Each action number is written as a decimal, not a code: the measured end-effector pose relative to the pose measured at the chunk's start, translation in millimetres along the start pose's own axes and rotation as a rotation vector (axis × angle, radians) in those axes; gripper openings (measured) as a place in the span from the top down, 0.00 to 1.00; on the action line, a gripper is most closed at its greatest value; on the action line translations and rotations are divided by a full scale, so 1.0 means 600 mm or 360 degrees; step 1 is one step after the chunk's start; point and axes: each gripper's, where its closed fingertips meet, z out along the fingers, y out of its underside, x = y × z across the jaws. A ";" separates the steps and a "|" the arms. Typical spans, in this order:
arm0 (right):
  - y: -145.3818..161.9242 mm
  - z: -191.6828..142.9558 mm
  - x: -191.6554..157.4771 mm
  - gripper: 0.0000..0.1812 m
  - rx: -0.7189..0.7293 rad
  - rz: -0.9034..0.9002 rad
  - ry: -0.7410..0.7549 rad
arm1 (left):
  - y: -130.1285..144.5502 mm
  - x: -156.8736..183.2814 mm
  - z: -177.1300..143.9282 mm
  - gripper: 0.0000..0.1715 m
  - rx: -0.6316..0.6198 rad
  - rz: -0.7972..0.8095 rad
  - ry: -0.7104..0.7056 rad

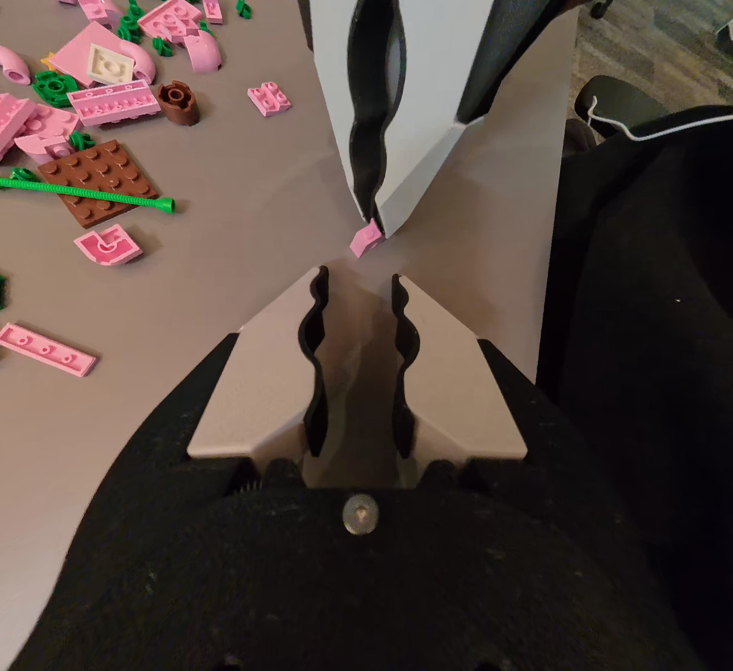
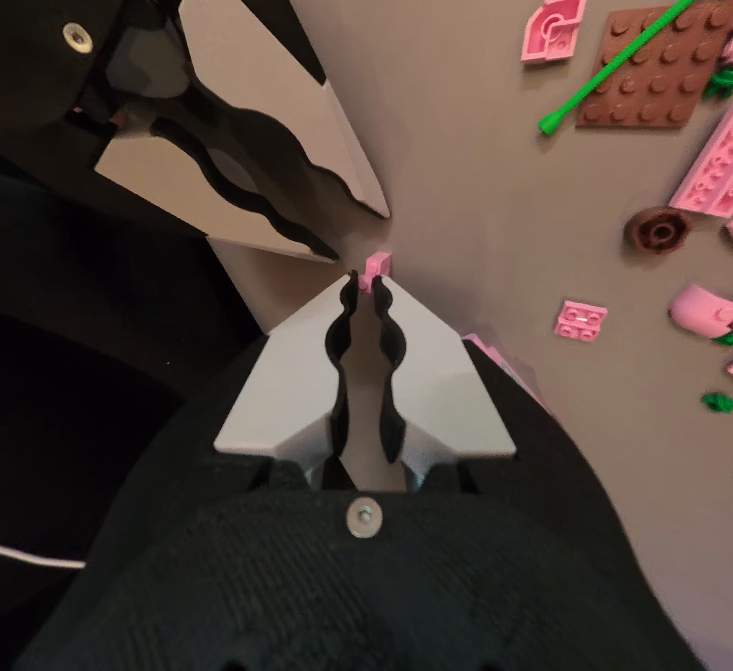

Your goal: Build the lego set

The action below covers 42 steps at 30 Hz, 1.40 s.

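Observation:
My right gripper is shut on a small pink brick by its near end and holds it just above the grey table. In the left wrist view the right gripper comes down from the top with the pink brick at its tips. My left gripper is open and empty, with its tips just short of the brick. It also shows in the right wrist view at the upper left, jaws apart, on either side of the brick's far end.
Loose pieces lie to the left: a brown square plate under a green flexible rod, a pink quarter-round piece, a brown round brick, a small pink plate, a long pink plate. The table edge and a person's dark clothing are at the right. My left and right fingertips are right by each other. My left tips are roughly 9 cm from the pink quarter-round piece. My right wrist view looks at it from another angle.

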 end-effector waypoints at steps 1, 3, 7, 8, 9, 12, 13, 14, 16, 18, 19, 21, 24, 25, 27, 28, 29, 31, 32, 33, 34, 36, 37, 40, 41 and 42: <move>0.000 0.000 0.000 0.96 0.0033 -0.0002 -0.0010 | -0.001 -0.001 -0.001 0.82 0.0009 -0.0008 -0.0001; -0.001 0.000 0.000 0.96 0.0100 -0.0025 0.0017 | -0.004 -0.003 -0.004 0.82 0.0036 -0.0024 -0.0002; -0.001 -0.001 0.000 0.96 0.0208 -0.0077 0.0045 | -0.005 -0.005 -0.004 0.81 0.0039 -0.0020 -0.0016; -0.001 -0.001 0.000 0.96 0.0220 -0.0093 0.0044 | -0.005 -0.005 -0.004 0.81 0.0035 -0.0010 -0.0022; -0.002 -0.001 -0.001 0.96 0.0232 -0.0117 0.0049 | -0.005 -0.005 -0.004 0.81 0.0039 0.0000 -0.0029; -0.011 -0.006 -0.021 0.96 0.0350 -0.0219 -0.0002 | -0.015 -0.009 -0.010 0.77 0.0110 -0.0022 -0.0031; -0.016 -0.012 -0.035 0.96 0.0412 -0.0218 -0.0074 | -0.021 -0.007 -0.015 0.75 0.0156 -0.0039 0.0007; -0.018 -0.018 -0.039 0.96 0.0452 -0.0205 -0.0102 | -0.025 -0.005 -0.020 0.75 0.0200 -0.0065 0.0054; -0.018 -0.034 -0.047 0.96 0.0528 -0.0170 -0.0180 | -0.035 0.004 -0.029 0.75 0.0288 -0.0131 0.0187; -0.018 -0.052 -0.053 0.97 0.0617 -0.0111 -0.0280 | -0.042 0.012 -0.036 0.75 0.0346 -0.0190 0.0300; -0.016 -0.059 -0.052 0.97 0.0646 -0.0089 -0.0302 | -0.043 0.009 -0.036 0.75 0.0354 -0.0213 0.0303; -0.009 -0.063 -0.039 0.97 0.0660 -0.0070 -0.0263 | -0.043 0.008 -0.035 0.75 0.0349 -0.0224 0.0303; 0.001 -0.050 -0.020 0.96 0.0604 -0.0082 -0.0149 | -0.031 0.002 -0.020 0.78 0.0236 -0.0204 0.0213; 0.002 -0.046 -0.020 0.96 0.0582 -0.0088 -0.0139 | -0.026 0.001 -0.013 0.79 0.0184 -0.0174 0.0167; 0.003 -0.037 -0.019 0.96 0.0522 -0.0109 -0.0100 | -0.017 0.003 -0.002 0.80 0.0092 -0.0083 0.0080; 0.004 -0.032 -0.016 0.96 0.0484 -0.0132 -0.0054 | -0.013 0.003 0.003 0.80 0.0055 -0.0043 0.0039; 0.004 -0.029 -0.012 0.96 0.0451 -0.0159 -0.0003 | -0.011 0.003 0.007 0.81 0.0030 -0.0010 0.0013; 0.001 -0.024 -0.009 0.96 0.0408 -0.0185 0.0048 | -0.010 0.005 0.010 0.84 0.0012 0.0029 -0.0012; -0.001 -0.022 -0.012 0.96 0.0399 -0.0176 0.0038 | -0.010 0.005 0.010 0.86 0.0010 0.0036 -0.0016; -0.003 -0.019 -0.013 0.96 0.0391 -0.0158 0.0022 | -0.010 0.005 0.010 0.87 0.0013 0.0037 -0.0020; -0.005 -0.016 -0.013 0.96 0.0383 -0.0140 0.0013 | -0.011 0.005 0.009 0.88 0.0018 0.0037 -0.0022; -0.005 -0.011 -0.010 0.96 0.0365 -0.0100 0.0005 | -0.011 0.004 0.009 0.90 0.0022 0.0035 -0.0028; -0.005 -0.009 -0.009 0.96 0.0358 -0.0075 -0.0006 | -0.011 0.003 0.009 0.91 0.0018 0.0036 -0.0033; -0.005 -0.006 -0.009 0.96 0.0344 -0.0025 -0.0035 | -0.008 0.001 0.012 0.93 -0.0010 0.0050 -0.0069; -0.005 -0.005 -0.008 0.96 0.0336 -0.0020 -0.0027 | -0.006 0.000 0.014 0.93 -0.0025 0.0055 -0.0082; -0.005 -0.004 -0.007 0.96 0.0324 -0.0017 -0.0015 | -0.004 -0.001 0.015 0.94 -0.0039 0.0061 -0.0092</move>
